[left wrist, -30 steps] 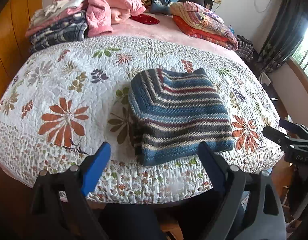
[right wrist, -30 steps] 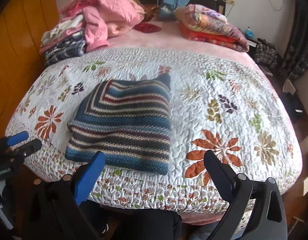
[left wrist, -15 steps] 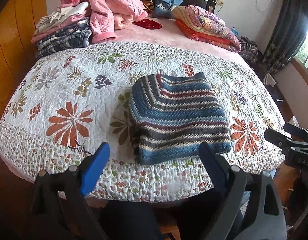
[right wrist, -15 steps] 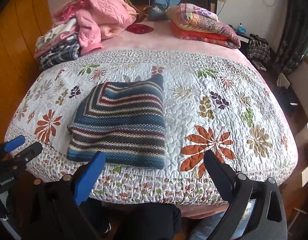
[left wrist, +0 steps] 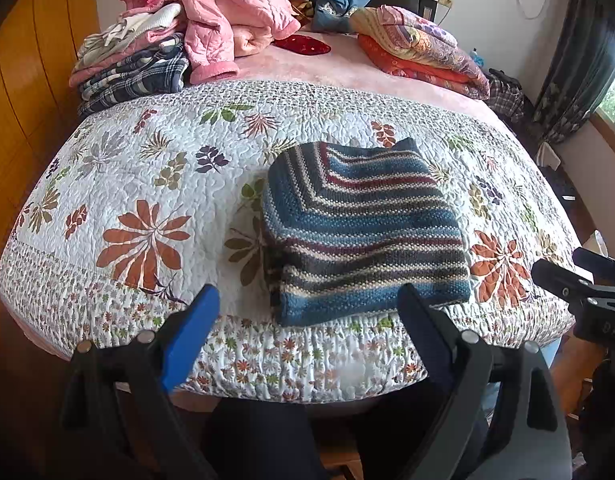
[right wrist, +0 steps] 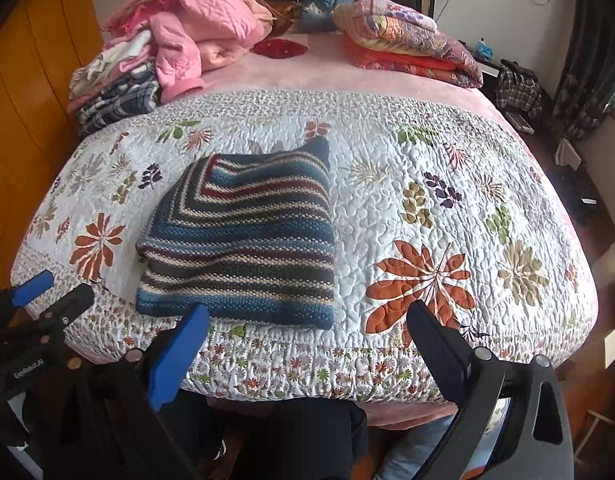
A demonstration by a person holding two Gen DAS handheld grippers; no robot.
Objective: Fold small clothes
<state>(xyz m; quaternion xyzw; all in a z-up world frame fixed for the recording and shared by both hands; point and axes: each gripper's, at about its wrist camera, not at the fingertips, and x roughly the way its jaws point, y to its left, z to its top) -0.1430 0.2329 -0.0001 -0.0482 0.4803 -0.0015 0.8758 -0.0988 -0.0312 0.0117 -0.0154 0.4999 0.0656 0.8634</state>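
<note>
So the striped blue, grey and maroon knitted garment (left wrist: pixel 363 232) is lying as a folded, roughly square bundle on the white floral quilted bedspread (left wrist: pixel 147 184), right by the near edge of the bed. Both grippers hang back off that edge, touching nothing. The left gripper (left wrist: pixel 307 312) has its jaws spread wide and empty, and the knit sits dead ahead of it, near hem basically framed between the two fingers. The right gripper (right wrist: pixel 307 328) is spread and empty too, but from there the bundle lies ahead and off to the left, only its near right corner lining up with the gap.

The stripes run side to side across both views and the bundle looks about as deep as it's wide, so no real long axis. I'd guess this one's pretty much folded. If it needs shifting, the left gripper looks squarer to it.

Further ahead and left of both grippers sits a pile of pink and plaid clothes (right wrist: pixel 155 60).
</note>
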